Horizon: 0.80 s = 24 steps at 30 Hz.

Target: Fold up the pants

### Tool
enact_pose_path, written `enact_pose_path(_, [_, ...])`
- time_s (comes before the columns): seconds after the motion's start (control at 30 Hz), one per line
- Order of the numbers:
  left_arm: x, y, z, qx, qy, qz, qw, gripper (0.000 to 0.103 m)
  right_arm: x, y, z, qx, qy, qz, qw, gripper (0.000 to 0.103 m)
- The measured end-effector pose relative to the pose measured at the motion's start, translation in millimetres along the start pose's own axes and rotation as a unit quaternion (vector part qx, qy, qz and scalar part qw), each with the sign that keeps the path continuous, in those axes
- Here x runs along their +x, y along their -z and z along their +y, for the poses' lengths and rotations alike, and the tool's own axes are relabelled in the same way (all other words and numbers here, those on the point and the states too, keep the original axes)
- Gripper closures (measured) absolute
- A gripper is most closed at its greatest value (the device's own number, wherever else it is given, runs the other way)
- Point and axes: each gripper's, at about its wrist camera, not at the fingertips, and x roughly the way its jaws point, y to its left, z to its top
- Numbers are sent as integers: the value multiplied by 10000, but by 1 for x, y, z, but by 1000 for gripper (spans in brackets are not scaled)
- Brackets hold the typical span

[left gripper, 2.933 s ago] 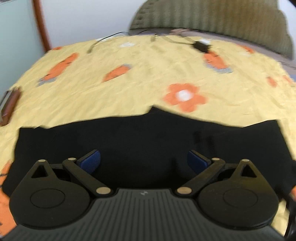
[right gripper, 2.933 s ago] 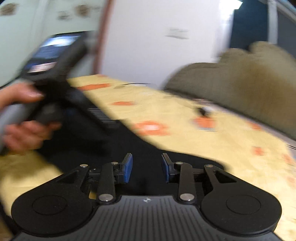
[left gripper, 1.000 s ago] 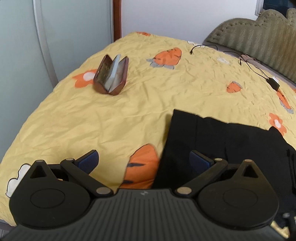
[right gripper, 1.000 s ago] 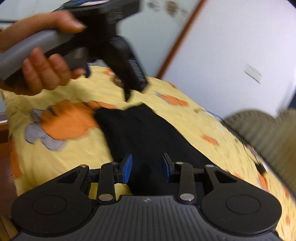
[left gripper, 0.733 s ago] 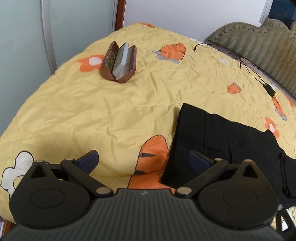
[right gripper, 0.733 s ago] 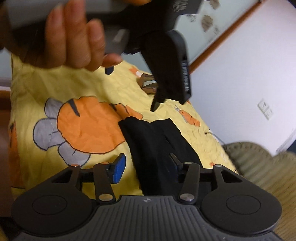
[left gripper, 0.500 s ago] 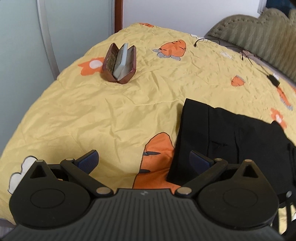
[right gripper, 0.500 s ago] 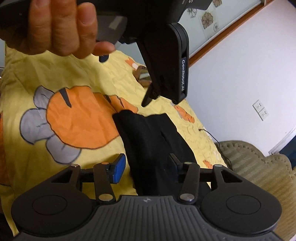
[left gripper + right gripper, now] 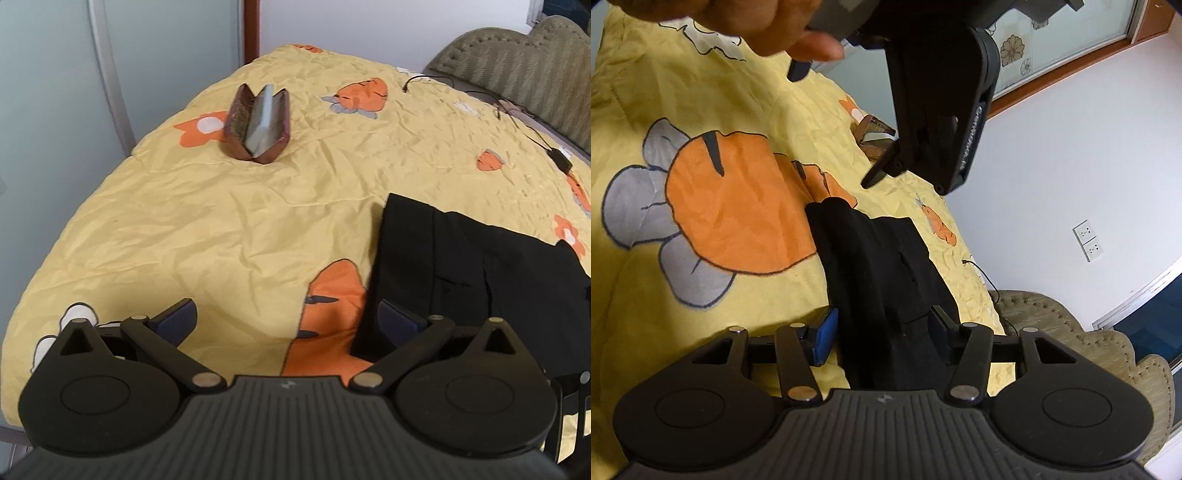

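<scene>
The black pants lie folded in a long strip on the yellow bedspread. My left gripper hangs open over the strip's left end; its right pad is above the cloth edge and its left pad above bare sheet, with nothing gripped. In the right wrist view the pants run away from my right gripper. Its jaws are opening, and the cloth lies between the pads without being pinched. A hand holds the left gripper above the far end.
An open brown glasses case stands on the bedspread beyond the pants. A black cable with a charger trails near the olive padded headboard. The bed's rounded edge drops off at the left, by a frosted glass door.
My right gripper's jaws have widened, and it has rolled and sunk toward the pants. The left gripper swung to the pants' left end earlier and has hardly moved in the last second.
</scene>
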Motion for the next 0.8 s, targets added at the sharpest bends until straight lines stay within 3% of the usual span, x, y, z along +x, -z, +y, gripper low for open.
enact_pose_path(0.1, [-3,1,-2,20,28,-6,10000,0,-11,1,-13,156,-274,-61,9995,51])
enact_pose_path(0.2, [-8,2,-12,123,102,-91,9998,0,-36,23,-51,1083,-549,-91,9926,51])
enact_pose_path(0.3, [-12,2,-32,313,362,-103,9988,0,-52,68,-88,1675,213,254,9853,51])
enact_pose_path(0.43, [-18,2,-77,650,714,-110,9953,0,-56,145,-118,1766,1268,1006,9709,52])
enact_pose_path(0.53, [-19,8,-111,925,847,-79,9921,0,-51,191,-132,1961,1249,1510,9608,59])
enact_pose_path(0.63, [-20,16,-142,1174,908,-48,9889,0,-58,208,-137,2117,1102,1396,9610,59])
enact_pose_path(0.8, [-23,22,-178,1383,958,-14,9857,0,-51,222,-135,1832,910,1383,9690,60])
